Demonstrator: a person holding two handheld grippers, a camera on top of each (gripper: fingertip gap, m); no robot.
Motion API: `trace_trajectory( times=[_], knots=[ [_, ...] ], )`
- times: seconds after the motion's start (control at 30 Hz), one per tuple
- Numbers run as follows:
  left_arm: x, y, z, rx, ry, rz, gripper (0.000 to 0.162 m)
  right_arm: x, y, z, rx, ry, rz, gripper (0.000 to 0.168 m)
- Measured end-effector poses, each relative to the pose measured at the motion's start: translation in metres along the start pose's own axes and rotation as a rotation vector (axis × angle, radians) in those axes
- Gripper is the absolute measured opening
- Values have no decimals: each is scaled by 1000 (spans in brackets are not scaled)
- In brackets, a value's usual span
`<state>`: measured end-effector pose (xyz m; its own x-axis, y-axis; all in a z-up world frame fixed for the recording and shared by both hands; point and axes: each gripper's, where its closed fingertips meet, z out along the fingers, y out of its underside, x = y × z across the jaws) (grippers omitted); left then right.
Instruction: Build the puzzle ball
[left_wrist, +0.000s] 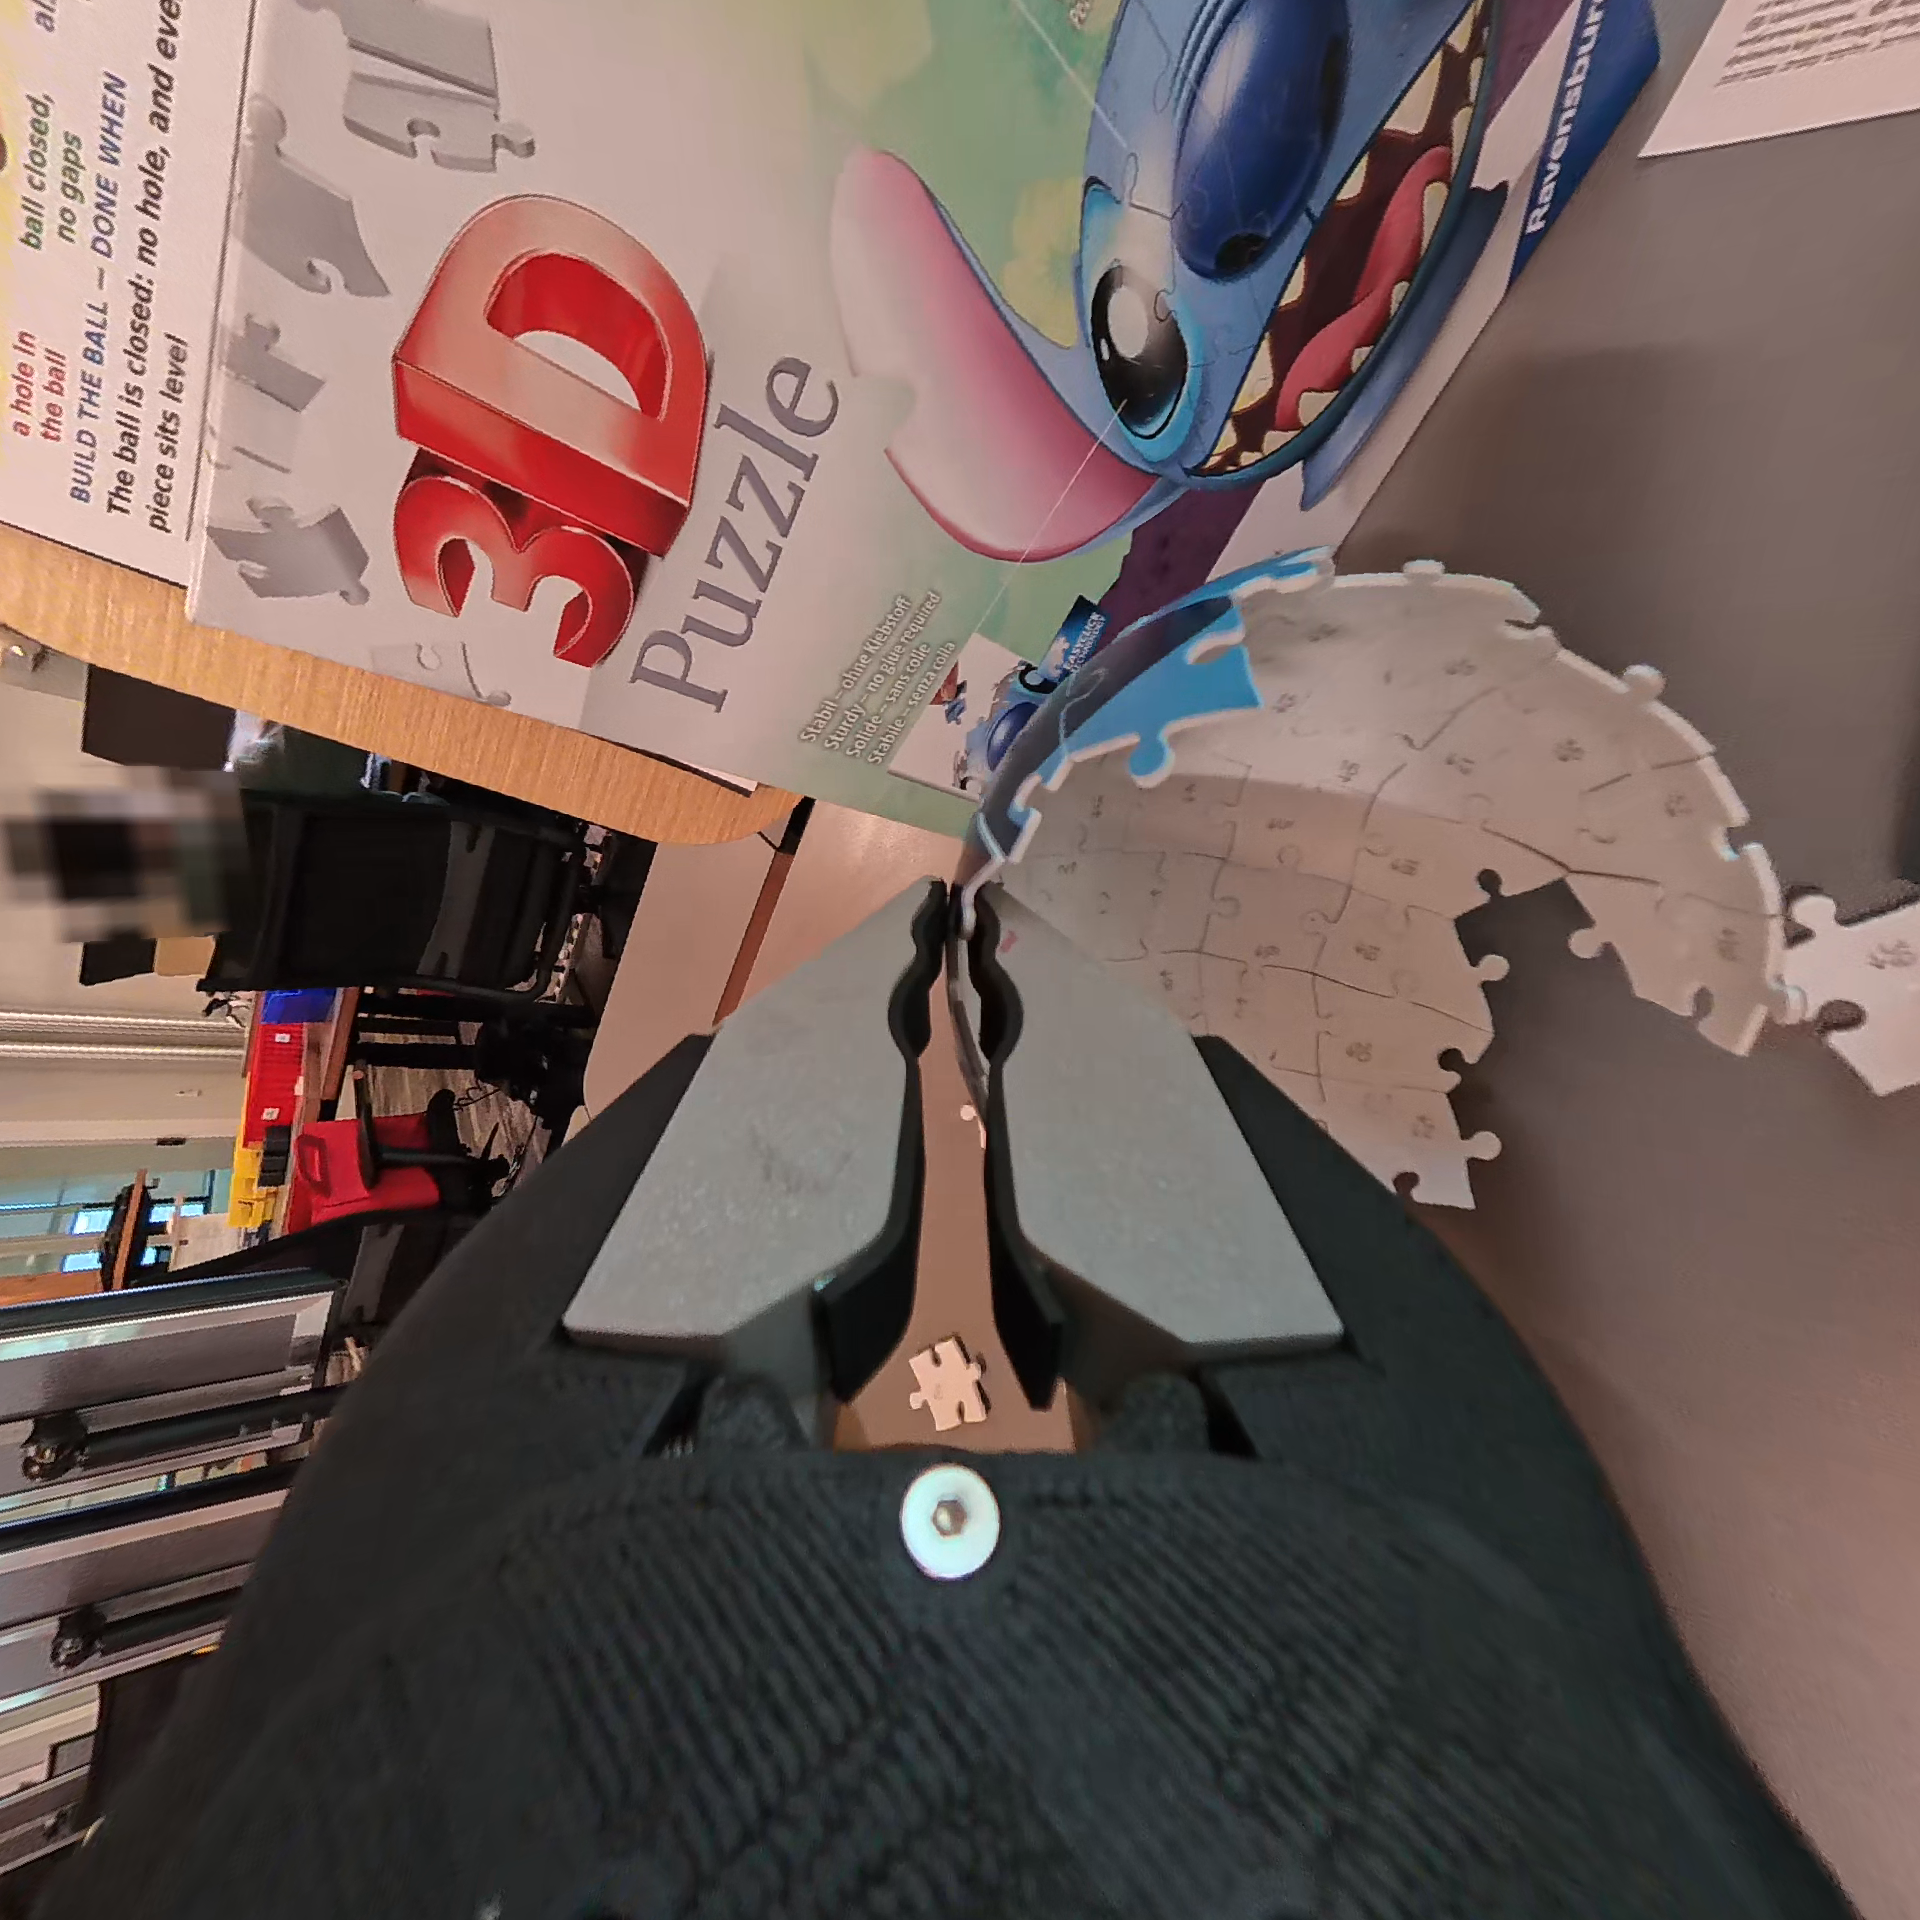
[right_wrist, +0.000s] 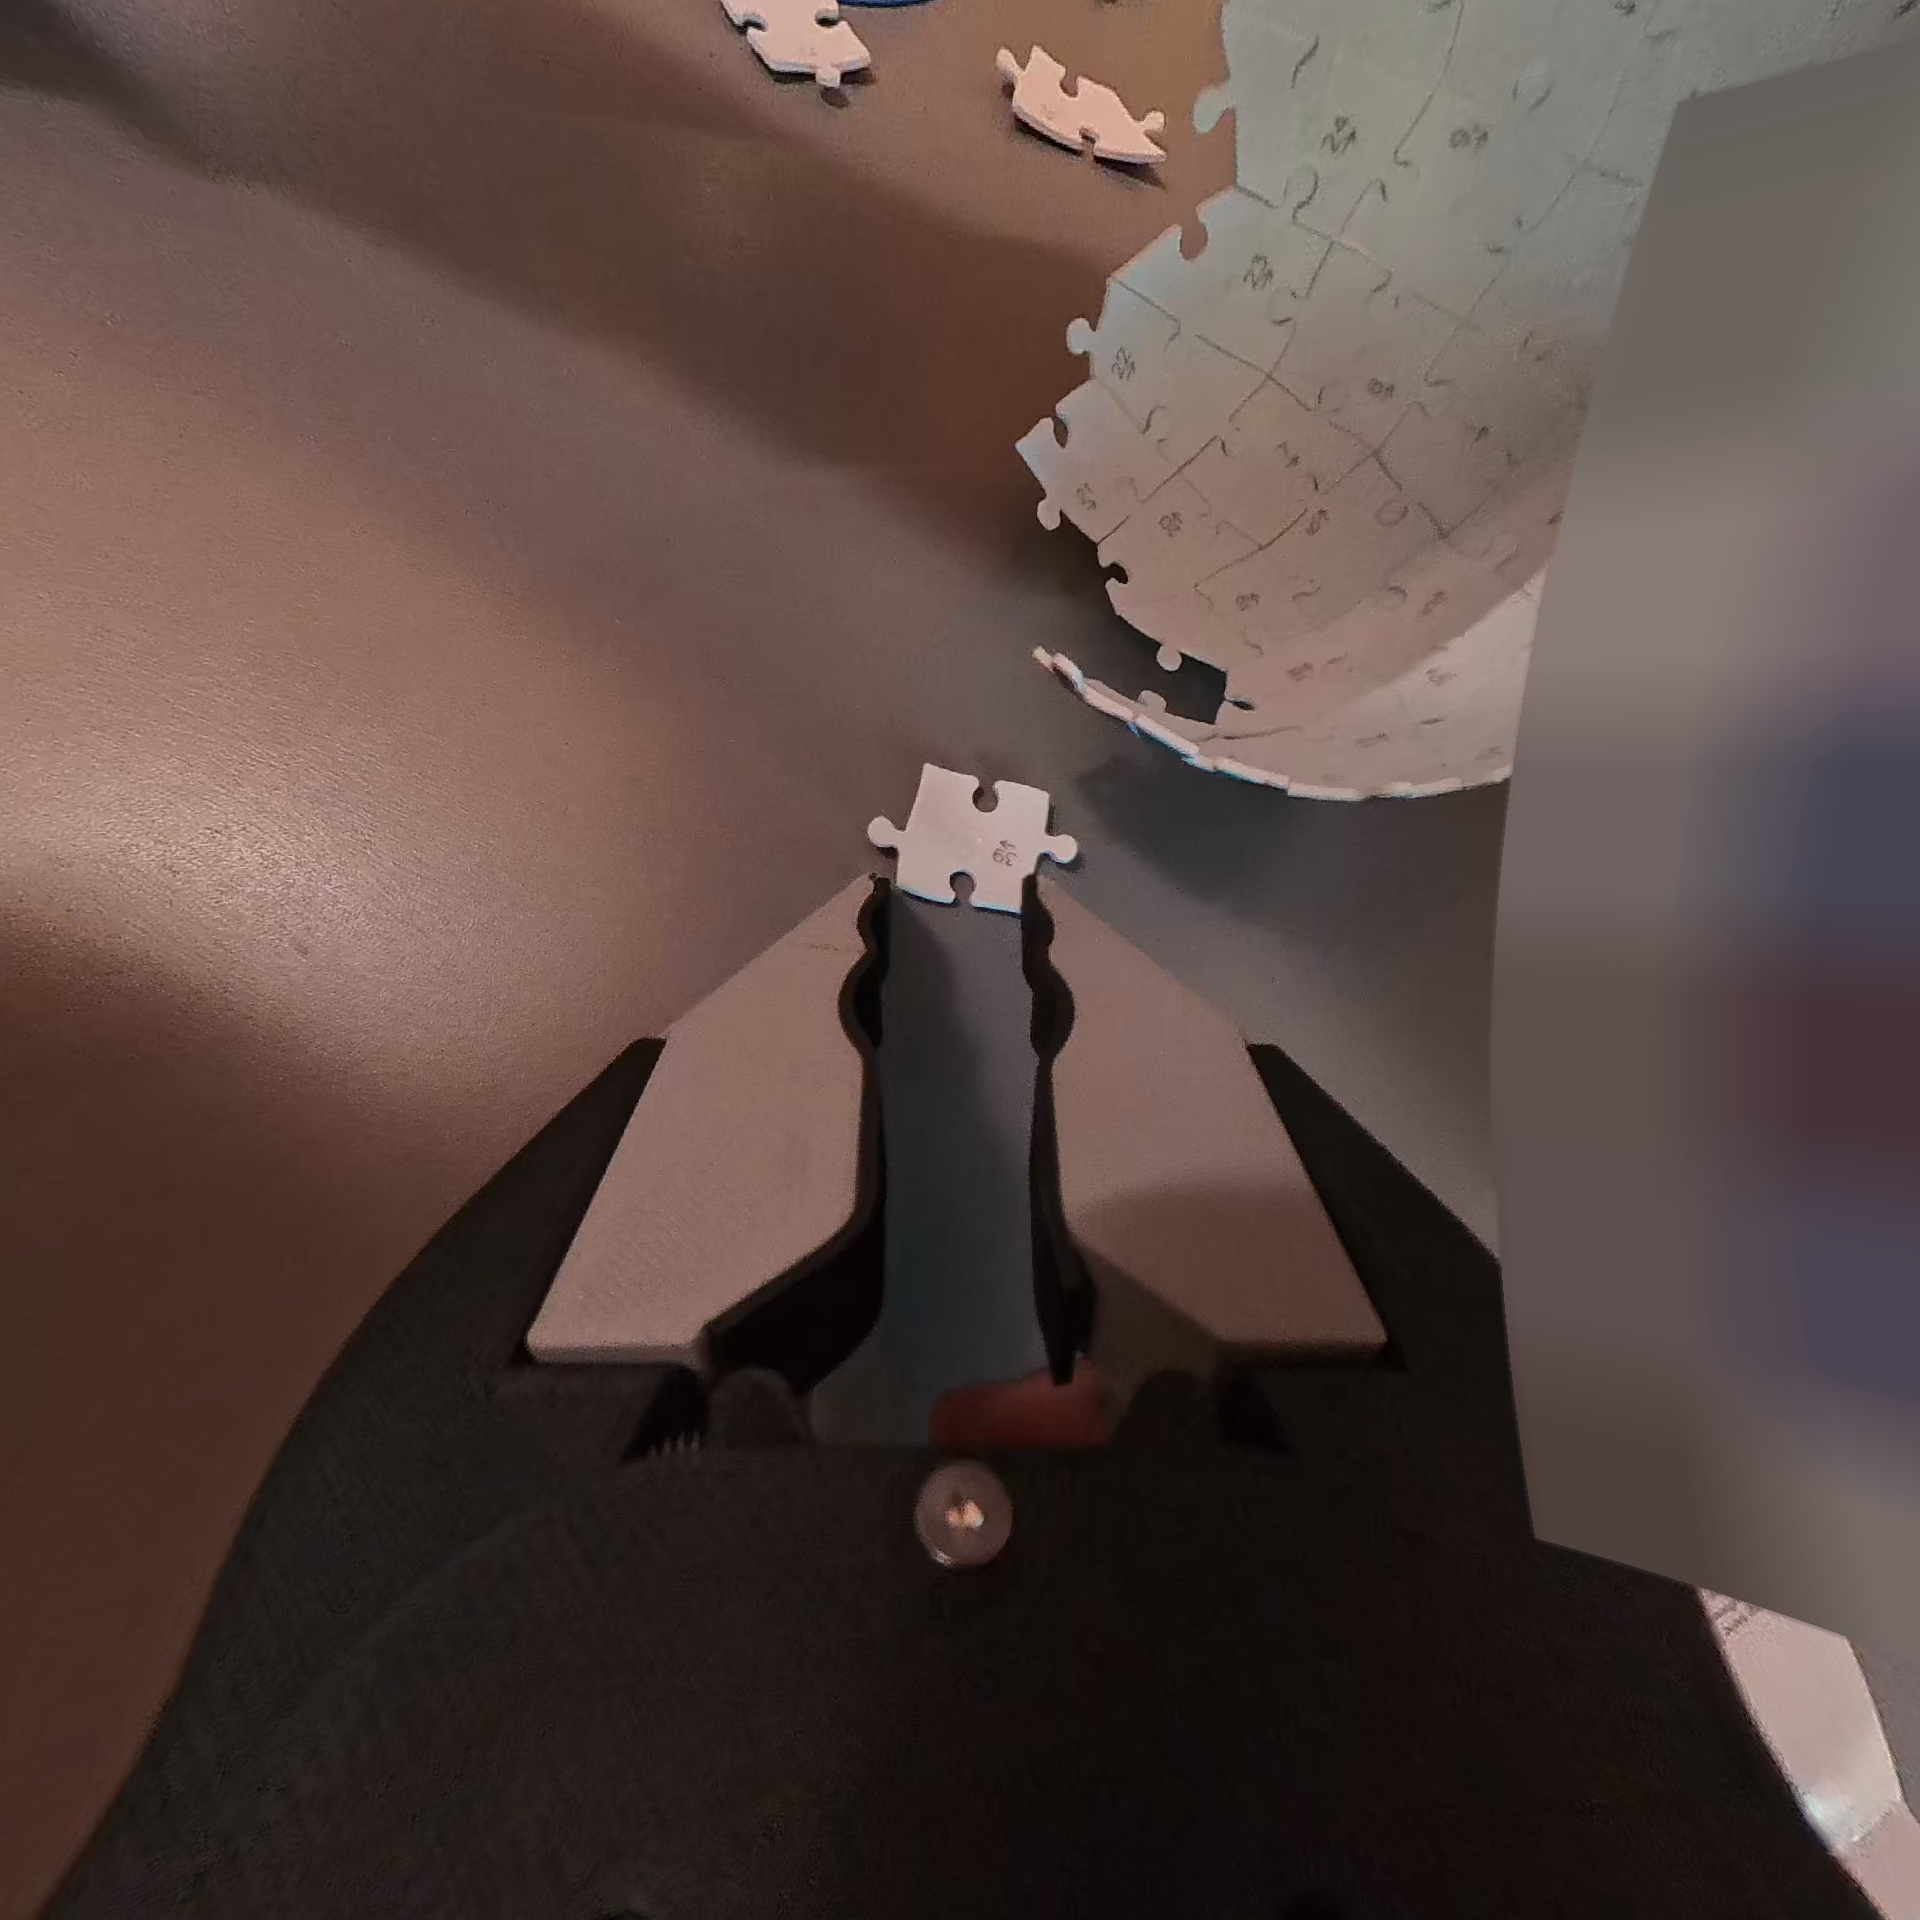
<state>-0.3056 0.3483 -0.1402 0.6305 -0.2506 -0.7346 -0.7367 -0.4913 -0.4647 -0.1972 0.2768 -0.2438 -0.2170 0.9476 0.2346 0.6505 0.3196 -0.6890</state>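
Note:
The partly built puzzle ball (left_wrist: 1351, 883) is an open half shell, white and numbered inside, blue outside. My left gripper (left_wrist: 951, 904) is shut on its near rim and holds it beside the puzzle box. The shell also shows in the right wrist view (right_wrist: 1299, 468), upper right, its jagged rim towards me. A single white puzzle piece (right_wrist: 971, 847) lies blank side up on the grey table (right_wrist: 416, 623). My right gripper (right_wrist: 954, 883) stands open at the piece's near edge, with the right fingertip over one corner and a sliver of gap at the left fingertip.
The puzzle box (left_wrist: 623, 364) lies flat beyond the shell, with printed sheets at its left (left_wrist: 94, 260) and at the far right (left_wrist: 1808, 62). Loose white pieces lie by the shell (left_wrist: 1870, 997), under my left gripper (left_wrist: 948, 1387) and farther off (right_wrist: 1081, 104), (right_wrist: 800, 36). The gap from one gripper's tips to the other's is roughly 15 cm.

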Motion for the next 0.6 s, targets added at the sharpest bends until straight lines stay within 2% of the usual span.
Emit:
trace_trajectory(
  times=[0.03, 0.3, 0.43, 0.6],
  knots=[
    [1, 0, 0, -1, -4, 3, 0, -1, -1, 0, -2, 3, -7, 23],
    [2, -5, 2, 9, -54, 31, 1, 6, -1, 5, -21, 9, 19, 31],
    [-3, -7, 4, 31, -104, 43, 1, 4, -1, 6, -4, -42, 39, 27],
    [-3, -5, 7, 30, -114, 44, 1, 2, 0, 6, 8, -62, 53, 12]
  ],
)
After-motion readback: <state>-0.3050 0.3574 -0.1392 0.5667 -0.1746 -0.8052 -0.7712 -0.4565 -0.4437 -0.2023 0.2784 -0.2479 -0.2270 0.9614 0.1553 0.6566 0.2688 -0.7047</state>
